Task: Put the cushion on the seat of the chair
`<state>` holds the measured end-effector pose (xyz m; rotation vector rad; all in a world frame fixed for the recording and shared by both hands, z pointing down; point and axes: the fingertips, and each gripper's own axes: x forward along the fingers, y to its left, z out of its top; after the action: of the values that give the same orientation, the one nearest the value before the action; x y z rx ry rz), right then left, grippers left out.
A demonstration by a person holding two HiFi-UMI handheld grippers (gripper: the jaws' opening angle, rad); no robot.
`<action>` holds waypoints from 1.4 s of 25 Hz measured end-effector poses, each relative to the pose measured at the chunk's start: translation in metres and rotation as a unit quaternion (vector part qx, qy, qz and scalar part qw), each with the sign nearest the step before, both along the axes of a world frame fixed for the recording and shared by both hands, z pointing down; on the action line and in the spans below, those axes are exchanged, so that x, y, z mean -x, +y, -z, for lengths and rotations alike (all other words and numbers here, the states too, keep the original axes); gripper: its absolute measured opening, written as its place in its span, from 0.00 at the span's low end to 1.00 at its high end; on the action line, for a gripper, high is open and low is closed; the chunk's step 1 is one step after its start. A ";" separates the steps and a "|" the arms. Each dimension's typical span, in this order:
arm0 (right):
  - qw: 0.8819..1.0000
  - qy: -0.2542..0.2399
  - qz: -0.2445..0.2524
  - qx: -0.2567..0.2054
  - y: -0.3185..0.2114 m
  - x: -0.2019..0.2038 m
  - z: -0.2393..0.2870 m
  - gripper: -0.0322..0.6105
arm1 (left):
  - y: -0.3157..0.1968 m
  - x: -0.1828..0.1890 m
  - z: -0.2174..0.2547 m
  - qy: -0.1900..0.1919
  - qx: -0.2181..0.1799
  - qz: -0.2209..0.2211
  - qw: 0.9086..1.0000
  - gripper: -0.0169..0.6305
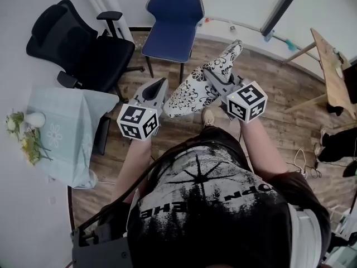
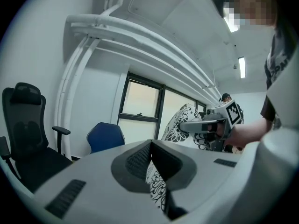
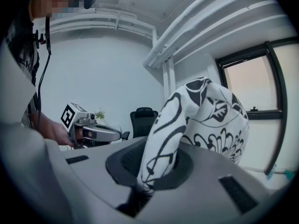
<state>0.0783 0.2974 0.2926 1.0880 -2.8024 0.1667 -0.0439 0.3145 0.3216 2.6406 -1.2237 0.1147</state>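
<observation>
Clamping the cushion (image 1: 192,91) at two edges, the left hand-held gripper (image 1: 160,87) and right hand-held gripper (image 1: 211,76) had jaws pressed together on its patterned fabric. Cushion hung in the air between them, near the blue chair (image 1: 170,27), not on its seat.

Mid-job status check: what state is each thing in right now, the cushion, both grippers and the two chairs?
cushion: held in the air by both grippers, on no chair yet.
left gripper: shut on the cushion.
right gripper: shut on the cushion.
blue chair: seat bare.
black office chair: seat bare.
</observation>
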 end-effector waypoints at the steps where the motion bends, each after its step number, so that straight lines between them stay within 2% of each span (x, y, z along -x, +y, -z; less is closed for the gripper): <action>1: 1.000 0.000 0.002 0.001 -0.005 0.000 -0.001 0.09 | -0.005 -0.001 -0.001 0.000 0.001 0.001 1.000 0.05; 17: 0.998 0.014 0.060 0.031 -0.120 -0.012 -0.020 0.09 | -0.107 -0.012 -0.014 -0.001 0.030 0.061 0.998 0.05; 25: 0.994 0.022 0.104 0.031 -0.199 -0.035 -0.025 0.09 | -0.181 -0.038 -0.018 -0.007 0.039 0.099 0.994 0.05; 35: 0.989 0.018 0.140 0.036 -0.260 -0.054 -0.036 0.09 | -0.235 -0.064 -0.032 -0.012 0.053 0.126 0.991 0.05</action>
<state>0.1324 0.0375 0.3290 0.6661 -2.8527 0.2146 0.0198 0.0793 0.3533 2.3796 -1.5018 0.1638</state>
